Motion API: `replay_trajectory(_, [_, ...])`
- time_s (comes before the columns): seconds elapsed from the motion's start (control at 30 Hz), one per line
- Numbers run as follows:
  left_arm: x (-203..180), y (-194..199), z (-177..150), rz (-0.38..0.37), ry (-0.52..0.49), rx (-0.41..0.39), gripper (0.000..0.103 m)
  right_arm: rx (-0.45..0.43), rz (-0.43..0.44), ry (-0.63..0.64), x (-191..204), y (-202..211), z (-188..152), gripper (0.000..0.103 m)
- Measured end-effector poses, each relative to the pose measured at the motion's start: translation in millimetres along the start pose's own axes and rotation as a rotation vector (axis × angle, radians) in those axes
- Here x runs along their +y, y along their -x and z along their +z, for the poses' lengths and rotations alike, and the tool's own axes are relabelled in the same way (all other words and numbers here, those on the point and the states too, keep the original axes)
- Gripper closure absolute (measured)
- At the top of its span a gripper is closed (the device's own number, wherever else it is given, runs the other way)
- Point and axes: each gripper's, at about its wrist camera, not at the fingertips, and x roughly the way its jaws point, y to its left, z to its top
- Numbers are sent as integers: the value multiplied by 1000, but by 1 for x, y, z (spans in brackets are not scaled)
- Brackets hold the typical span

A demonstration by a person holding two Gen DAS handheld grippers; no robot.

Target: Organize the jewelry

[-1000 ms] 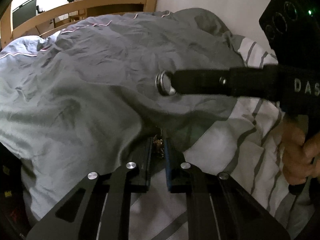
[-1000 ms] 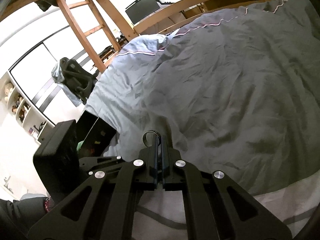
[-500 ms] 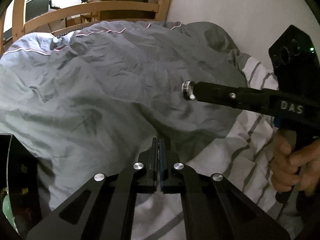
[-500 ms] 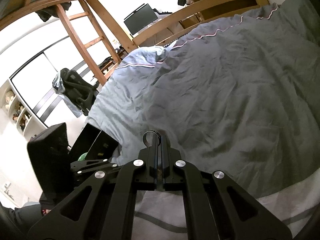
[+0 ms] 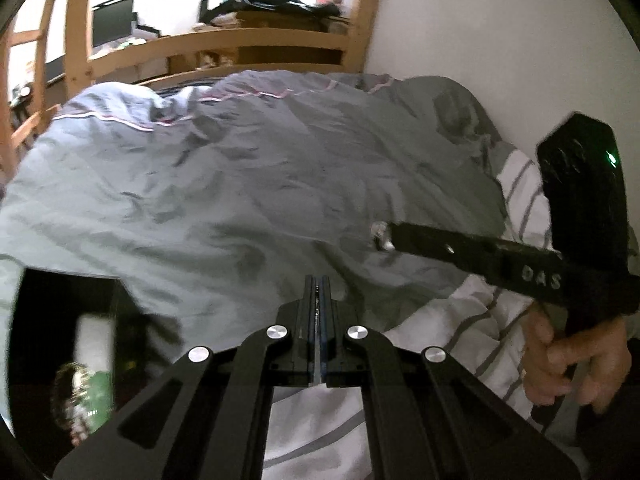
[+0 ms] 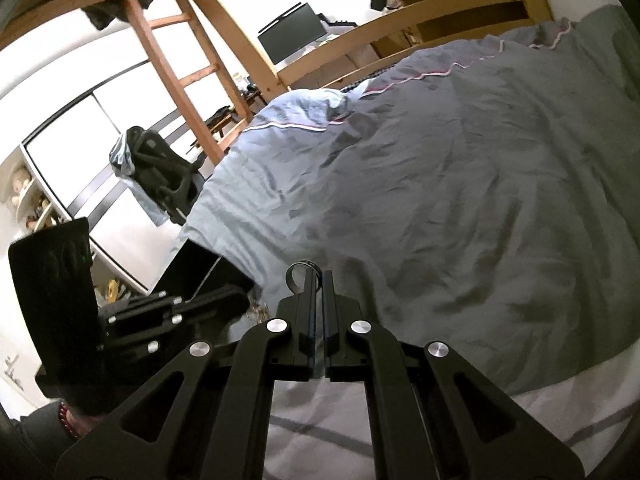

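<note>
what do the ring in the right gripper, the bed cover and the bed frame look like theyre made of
Ring: probably metal, a dark polished band that looks silvery with bright glints from the left wrist view, clamped at the right hand-held gripper tips.
Bed cover: soft woven cloth, matte grey, creased all over.
Bed frame: wood, light honey tone, likely varnished; grain is too blurred to confirm.
</note>
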Motion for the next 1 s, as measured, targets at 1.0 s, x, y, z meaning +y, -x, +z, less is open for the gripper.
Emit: replay_trajectory(1.0, [147, 130, -64, 242, 223, 9, 102, 147, 56, 306, 202, -86, -37, 100])
